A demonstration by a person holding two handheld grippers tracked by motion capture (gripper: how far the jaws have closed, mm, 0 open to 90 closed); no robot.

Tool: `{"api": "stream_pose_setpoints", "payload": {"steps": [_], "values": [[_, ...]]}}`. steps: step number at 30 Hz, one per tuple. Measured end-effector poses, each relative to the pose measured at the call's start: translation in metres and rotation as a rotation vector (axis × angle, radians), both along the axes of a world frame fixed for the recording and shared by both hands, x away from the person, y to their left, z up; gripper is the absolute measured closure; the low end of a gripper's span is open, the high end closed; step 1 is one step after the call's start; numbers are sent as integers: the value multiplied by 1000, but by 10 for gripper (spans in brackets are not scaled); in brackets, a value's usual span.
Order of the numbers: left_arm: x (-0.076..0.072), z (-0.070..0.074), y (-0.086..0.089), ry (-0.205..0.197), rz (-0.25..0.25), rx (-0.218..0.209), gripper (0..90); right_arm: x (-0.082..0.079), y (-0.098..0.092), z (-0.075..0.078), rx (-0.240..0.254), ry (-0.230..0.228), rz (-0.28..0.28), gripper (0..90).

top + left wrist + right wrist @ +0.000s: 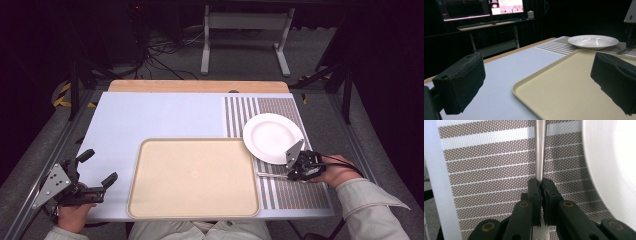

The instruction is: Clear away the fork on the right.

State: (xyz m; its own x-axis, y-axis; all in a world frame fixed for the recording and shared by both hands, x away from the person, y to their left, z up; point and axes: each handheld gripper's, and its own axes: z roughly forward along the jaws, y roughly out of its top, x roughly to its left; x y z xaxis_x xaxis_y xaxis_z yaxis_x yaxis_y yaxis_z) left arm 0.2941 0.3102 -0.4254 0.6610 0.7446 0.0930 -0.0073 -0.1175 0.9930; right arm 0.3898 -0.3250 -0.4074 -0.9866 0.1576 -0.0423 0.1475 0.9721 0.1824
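High view: a beige rectangular plastic tray (194,177) lies empty on the pale blue surface (150,117), and a round white ceramic plate (272,136), also empty, sits just beyond its far right corner on a brown-and-white striped woven placemat (295,192). Left tongs (98,170) hover near the surface's left edge beside the tray, jaws spread wide and holding nothing. Right gripper view has the right tongs (541,181) closed tight on a slim silver metal utensil handle (540,147) lying along the placemat beside the plate's rim. Left gripper view shows lit monitors (481,8) far behind; their writing is too small to read
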Motion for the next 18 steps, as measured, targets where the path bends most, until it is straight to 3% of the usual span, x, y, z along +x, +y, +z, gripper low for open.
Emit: {"api": "stream_pose_setpoints", "payload": {"steps": [7, 11, 18], "values": [[0, 0, 0, 4, -3, 3, 3, -4, -4, 19, 58, -46, -2, 864], [0, 0, -1, 3, -4, 4, 3, -4, 2, 30, 66, -65, 0, 864], [1, 0, 0, 5, -4, -1, 3, -3, 19, 49, 94, -122, 55, 863]]}}
